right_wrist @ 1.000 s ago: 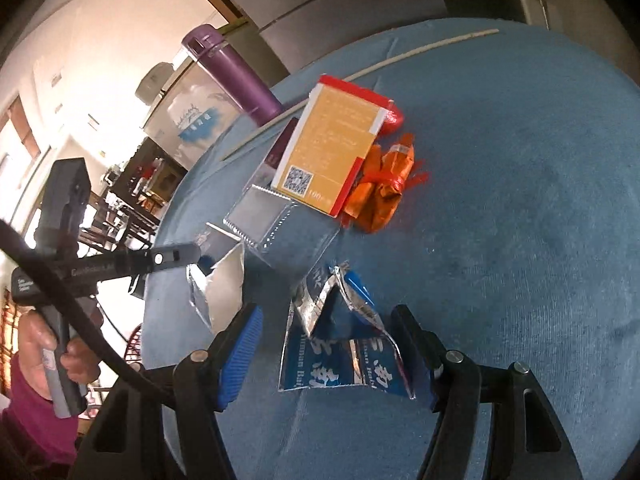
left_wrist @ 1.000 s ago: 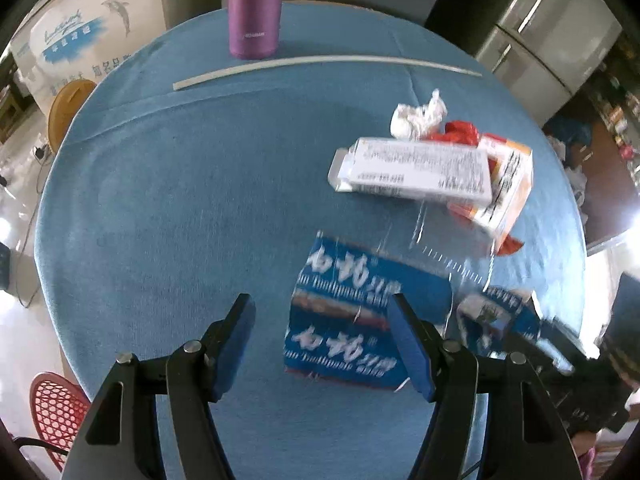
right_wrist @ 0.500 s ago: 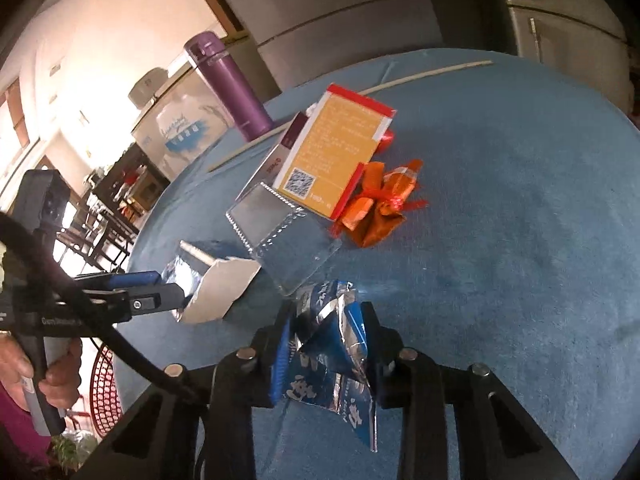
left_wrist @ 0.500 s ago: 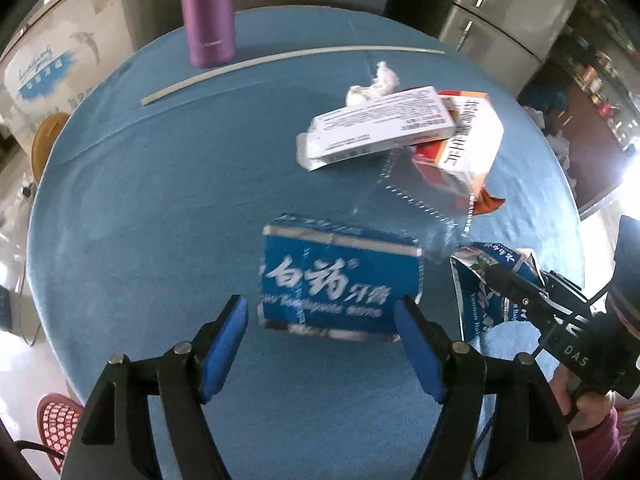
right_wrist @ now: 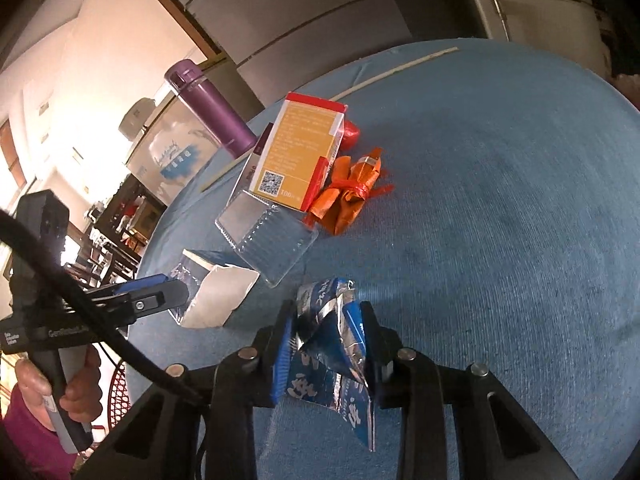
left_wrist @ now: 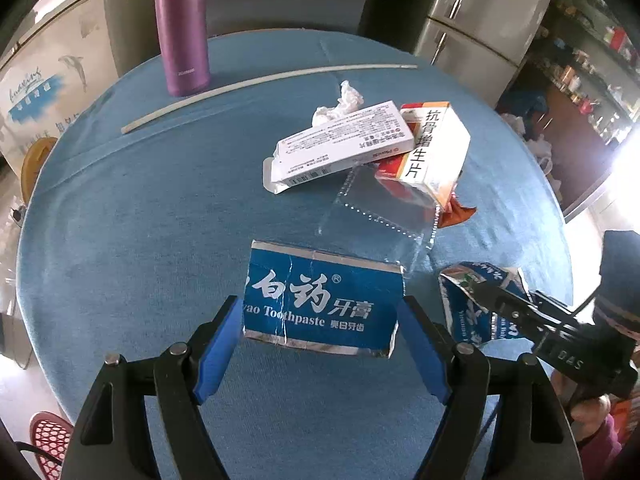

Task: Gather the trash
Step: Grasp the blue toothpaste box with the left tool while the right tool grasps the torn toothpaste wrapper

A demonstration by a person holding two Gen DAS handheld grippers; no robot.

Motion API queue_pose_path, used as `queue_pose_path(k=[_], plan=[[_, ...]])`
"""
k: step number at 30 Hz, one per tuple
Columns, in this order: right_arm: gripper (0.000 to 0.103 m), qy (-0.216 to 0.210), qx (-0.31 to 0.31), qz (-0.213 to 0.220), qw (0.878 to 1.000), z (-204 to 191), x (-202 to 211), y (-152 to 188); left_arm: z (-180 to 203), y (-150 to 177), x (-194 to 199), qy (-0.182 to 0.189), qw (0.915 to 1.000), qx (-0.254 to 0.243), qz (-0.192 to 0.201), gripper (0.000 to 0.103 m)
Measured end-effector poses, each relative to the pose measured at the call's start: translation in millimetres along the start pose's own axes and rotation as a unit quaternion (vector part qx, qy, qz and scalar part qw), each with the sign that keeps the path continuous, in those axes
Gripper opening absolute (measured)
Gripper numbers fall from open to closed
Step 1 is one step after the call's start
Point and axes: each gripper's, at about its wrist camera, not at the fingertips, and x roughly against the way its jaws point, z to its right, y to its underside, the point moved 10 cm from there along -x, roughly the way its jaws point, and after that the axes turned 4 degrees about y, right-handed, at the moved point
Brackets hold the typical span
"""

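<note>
A blue toothpaste box (left_wrist: pixel 320 304) lies on the blue round table (left_wrist: pixel 140 208), right between the fingers of my open left gripper (left_wrist: pixel 320 340). It also shows in the right wrist view (right_wrist: pixel 216 296). My right gripper (right_wrist: pixel 326 344) is shut on a torn blue toothpaste carton piece (right_wrist: pixel 332 344), also seen in the left wrist view (left_wrist: pixel 476 304). Further back lie a clear plastic blister (left_wrist: pixel 380 216), a white medicine box (left_wrist: pixel 344 144), an orange-and-white medicine box (left_wrist: pixel 436 152), an orange wrapper (right_wrist: pixel 348 196) and a crumpled tissue (left_wrist: pixel 340 104).
A purple thermos (left_wrist: pixel 182 28) stands at the table's far edge, with a long white strip (left_wrist: pixel 260 80) lying before it. Cabinets and a fridge (left_wrist: pixel 472 20) stand behind the table. A red stool (left_wrist: pixel 48 440) is below the left edge.
My right gripper shut on the torn carton piece and holds it. My left gripper moved up to the toothpaste box, which now sits squarely between its open fingers.
</note>
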Motion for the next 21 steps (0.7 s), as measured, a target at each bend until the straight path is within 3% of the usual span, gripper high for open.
queue_pose_path(k=[6,16,21], plan=[[0.033,-0.004,-0.007,0.003,1.000,1,1,2,5,8,6,0.025,0.9996,0.003,0.012,0.079],[0.033,-0.004,-0.005,0.007,1.000,1,2,3,14,15,0,0.005,0.9994,-0.029,0.018,0.079],[0.033,-0.008,-0.008,0.009,1.000,2,2,3,23,19,6,0.020,0.9986,-0.040,0.029,0.079]])
